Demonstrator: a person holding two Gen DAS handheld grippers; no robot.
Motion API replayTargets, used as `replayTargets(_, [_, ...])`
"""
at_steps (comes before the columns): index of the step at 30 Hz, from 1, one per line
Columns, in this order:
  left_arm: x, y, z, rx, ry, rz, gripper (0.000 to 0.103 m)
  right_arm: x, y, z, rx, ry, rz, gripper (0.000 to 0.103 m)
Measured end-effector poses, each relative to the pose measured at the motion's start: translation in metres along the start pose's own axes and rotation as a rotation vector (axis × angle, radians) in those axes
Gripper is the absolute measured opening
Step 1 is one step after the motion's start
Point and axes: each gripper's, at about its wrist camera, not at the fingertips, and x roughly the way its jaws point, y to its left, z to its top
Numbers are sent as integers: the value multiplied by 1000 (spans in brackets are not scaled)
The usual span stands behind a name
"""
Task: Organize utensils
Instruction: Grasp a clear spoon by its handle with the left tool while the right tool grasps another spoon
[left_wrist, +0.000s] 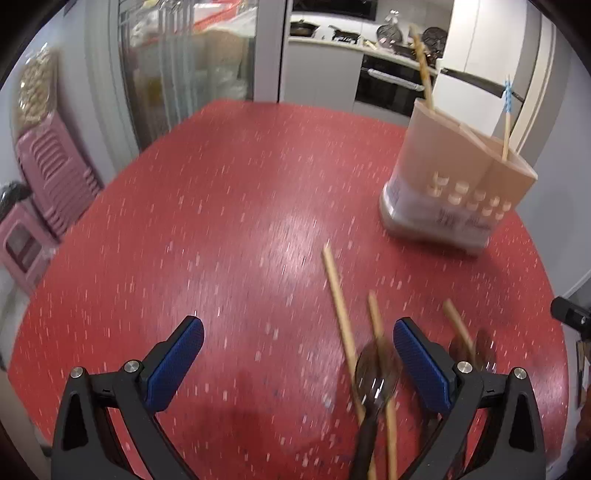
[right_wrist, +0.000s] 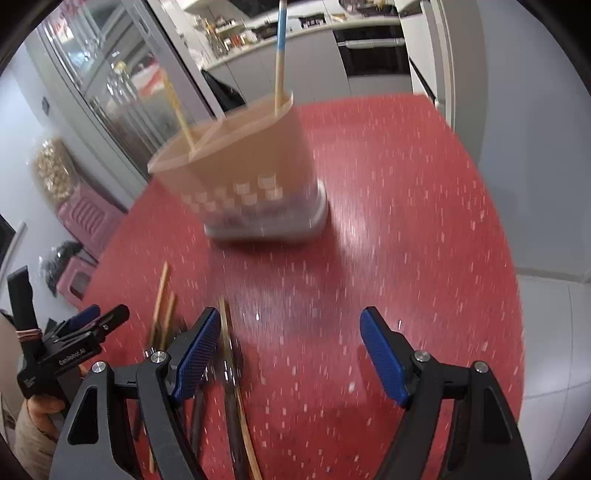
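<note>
A tan utensil holder with inner dividers stands on the red speckled table, far right in the left wrist view and center in the right wrist view. It holds a plain chopstick and a blue-tipped chopstick. Loose wooden chopsticks and a dark spoon lie on the table near my left gripper's right finger. My left gripper is open and empty. My right gripper is open and empty, with loose utensils beside its left finger. Both views are motion-blurred.
The left gripper shows at the left edge of the right wrist view. Pink stools stand beside the table at left. A glass cabinet and a kitchen counter are behind. The table's right edge meets grey floor.
</note>
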Motion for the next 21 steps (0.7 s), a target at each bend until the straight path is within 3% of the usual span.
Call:
replayTargets(9, [-3,0,-38,41,32,-19,103,14,12,-42,-37,104,-21,80])
replayTargets(15, [-6,-9,-49,83,34,-43,103,18,28,-48,-84,130,-26,80])
replayTargets(21, [-7,-22,-58,129,59,-53,103,26,49,-49,-144,157,-26,68])
